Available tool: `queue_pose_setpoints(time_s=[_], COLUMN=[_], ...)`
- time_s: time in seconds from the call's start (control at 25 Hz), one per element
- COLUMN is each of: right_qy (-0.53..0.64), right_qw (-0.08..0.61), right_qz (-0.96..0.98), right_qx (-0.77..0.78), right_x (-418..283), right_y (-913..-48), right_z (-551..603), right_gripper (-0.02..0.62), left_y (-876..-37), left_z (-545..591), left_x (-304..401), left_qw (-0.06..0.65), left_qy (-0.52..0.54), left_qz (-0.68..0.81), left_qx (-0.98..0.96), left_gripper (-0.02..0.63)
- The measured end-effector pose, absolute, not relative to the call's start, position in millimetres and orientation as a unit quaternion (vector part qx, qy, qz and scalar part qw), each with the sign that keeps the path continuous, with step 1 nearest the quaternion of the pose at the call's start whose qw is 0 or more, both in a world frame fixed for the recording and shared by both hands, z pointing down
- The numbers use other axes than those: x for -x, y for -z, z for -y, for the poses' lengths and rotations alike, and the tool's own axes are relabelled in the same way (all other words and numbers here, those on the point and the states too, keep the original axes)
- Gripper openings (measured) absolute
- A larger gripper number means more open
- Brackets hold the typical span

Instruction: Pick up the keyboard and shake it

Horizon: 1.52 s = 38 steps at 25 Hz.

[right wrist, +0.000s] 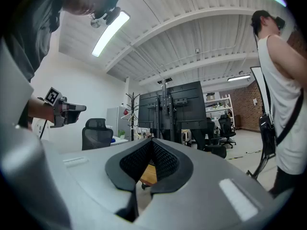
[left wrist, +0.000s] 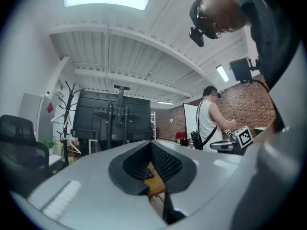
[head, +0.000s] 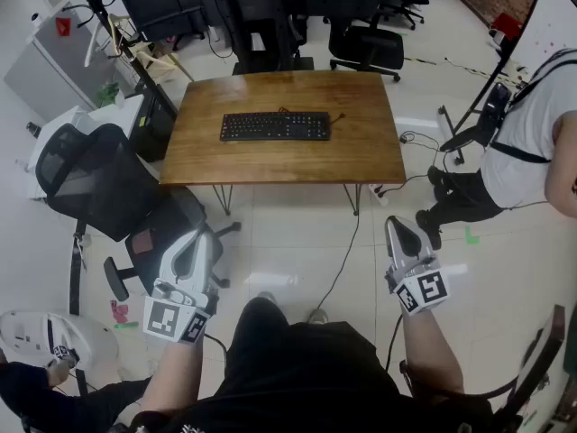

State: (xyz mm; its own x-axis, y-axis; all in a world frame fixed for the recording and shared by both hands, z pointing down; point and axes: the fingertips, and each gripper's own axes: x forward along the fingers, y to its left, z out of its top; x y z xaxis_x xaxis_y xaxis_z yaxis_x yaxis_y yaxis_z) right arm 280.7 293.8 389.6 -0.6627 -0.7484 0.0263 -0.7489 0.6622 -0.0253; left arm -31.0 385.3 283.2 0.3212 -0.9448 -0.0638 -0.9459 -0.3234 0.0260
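A black keyboard [head: 275,125] lies flat across the middle of a wooden table [head: 361,156], far ahead of both grippers. My left gripper [head: 200,238] is held low at the left, well short of the table, its jaws shut with nothing in them. My right gripper [head: 398,229] hangs at the right, also shut and empty. In the left gripper view a sliver of the keyboard [left wrist: 146,173] and table [left wrist: 156,183] shows past the closed tips [left wrist: 151,145]. The right gripper view shows its closed tips [right wrist: 152,143] with the table [right wrist: 148,174] beyond.
A black mesh chair [head: 90,183] stands left of the table, close to my left gripper. Another person [head: 532,138] stands at the right. An office chair [head: 365,48] and dark stands [head: 261,12] sit behind the table. Cables run along the floor [head: 347,260] under the table.
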Motion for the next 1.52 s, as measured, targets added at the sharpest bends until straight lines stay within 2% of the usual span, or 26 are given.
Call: queue_pose_setpoints(time_s=[0.36, 1.16, 1.32, 1.52], right_qy=[-0.028, 0.006, 0.002, -0.001], right_qw=[0.009, 0.036, 0.053, 0.037], right_qz=[0.894, 0.863, 0.855, 0.829], right_qx=[-0.446, -0.503, -0.516, -0.559], right_x=[-279.8, -146.6, -157.0, -192.3], right_y=[-402.9, -374.6, -378.6, -382.0], right_z=[-250.1, -35.2, -24.4, 1.6], right_gripper=[0.002, 0.002, 0.002, 0.002], left_y=[-310.0, -323.9, -326.4, -347.3], left_z=[-325.2, -53.6, -31.4, -10.4], left_x=[86.3, 239.2, 240.9, 237.1], left_qw=[0.02, 0.018, 0.008, -0.005], left_qy=[-0.012, 0.013, 0.0, 0.025], left_qz=[-0.599, -0.577, -0.578, -0.592], left_qx=[0.801, 0.816, 0.816, 0.806], left_gripper=[-0.002, -0.002, -0.002, -0.002])
